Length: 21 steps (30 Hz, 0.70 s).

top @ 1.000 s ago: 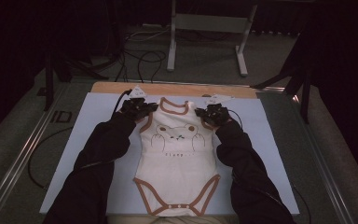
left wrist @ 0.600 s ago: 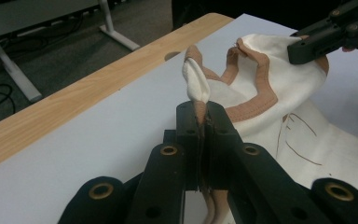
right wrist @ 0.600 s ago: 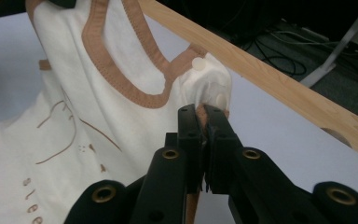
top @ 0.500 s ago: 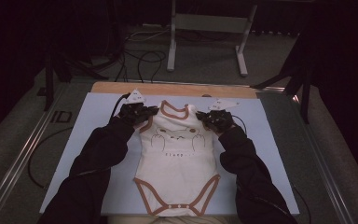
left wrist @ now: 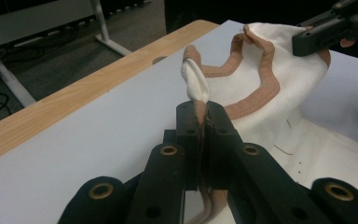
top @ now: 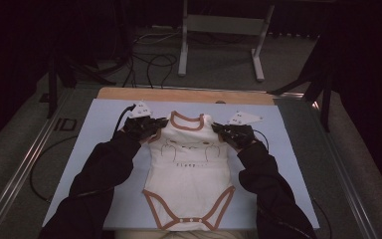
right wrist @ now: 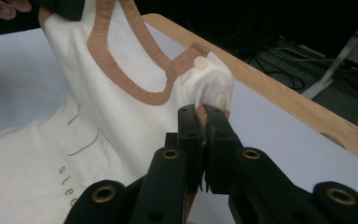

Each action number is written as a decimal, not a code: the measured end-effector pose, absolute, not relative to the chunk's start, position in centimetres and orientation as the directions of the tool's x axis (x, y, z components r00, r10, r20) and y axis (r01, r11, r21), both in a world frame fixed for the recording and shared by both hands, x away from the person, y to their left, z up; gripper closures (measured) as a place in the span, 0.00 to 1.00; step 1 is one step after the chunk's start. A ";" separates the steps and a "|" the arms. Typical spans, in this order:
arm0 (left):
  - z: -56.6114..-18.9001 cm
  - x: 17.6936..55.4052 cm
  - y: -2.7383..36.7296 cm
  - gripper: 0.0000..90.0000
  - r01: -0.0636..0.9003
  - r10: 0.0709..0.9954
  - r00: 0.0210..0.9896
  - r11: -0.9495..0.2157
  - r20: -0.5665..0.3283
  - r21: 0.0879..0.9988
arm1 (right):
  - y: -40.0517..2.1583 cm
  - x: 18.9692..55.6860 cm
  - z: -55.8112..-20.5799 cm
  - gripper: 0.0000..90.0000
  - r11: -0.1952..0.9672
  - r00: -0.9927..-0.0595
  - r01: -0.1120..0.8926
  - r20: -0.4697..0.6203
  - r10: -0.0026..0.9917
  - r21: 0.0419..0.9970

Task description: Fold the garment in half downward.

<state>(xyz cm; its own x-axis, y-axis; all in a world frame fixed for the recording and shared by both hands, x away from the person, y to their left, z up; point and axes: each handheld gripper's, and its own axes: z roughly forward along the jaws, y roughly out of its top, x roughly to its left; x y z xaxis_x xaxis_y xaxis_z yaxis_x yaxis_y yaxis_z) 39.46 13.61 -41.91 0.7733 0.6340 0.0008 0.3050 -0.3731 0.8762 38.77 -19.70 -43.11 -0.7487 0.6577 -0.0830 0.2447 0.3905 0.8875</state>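
Drawn nearer across the desk (top: 104, 114) — both shoulders of bodysuit (top: 189, 169) pinched in left hand-held gripper (left wrist: 200, 109) and right hand-held gripper (right wrist: 203, 112) — could slip free or bunch if tugged unevenly.

Left gripper (left wrist: 200, 116) jaws clamped; right gripper (right wrist: 204, 116) likewise; forearms extended.

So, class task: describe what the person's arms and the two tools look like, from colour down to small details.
Both arms wear dark sleeves. The left tool and right tool are black, each topped by a pale grey three-cornered plate with small dark marks. A black cable trails from each. Up close, the flat black fingers sit on linked black bars with brass-coloured rivets.
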 end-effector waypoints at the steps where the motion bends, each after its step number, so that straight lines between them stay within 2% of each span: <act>1: -41.9 39.2 13.6 0.97 0.305 0.634 0.773 -0.372 0.000 0.877 | -19.7 38.6 -43.0 0.96 0.391 -0.751 0.237 -0.088 0.655 0.889; 21: -41.3 33.8 13.5 0.97 0.255 0.608 0.794 -0.348 0.010 0.902 | -20.5 33.9 -43.2 0.96 0.395 -0.776 0.199 -0.102 0.622 0.897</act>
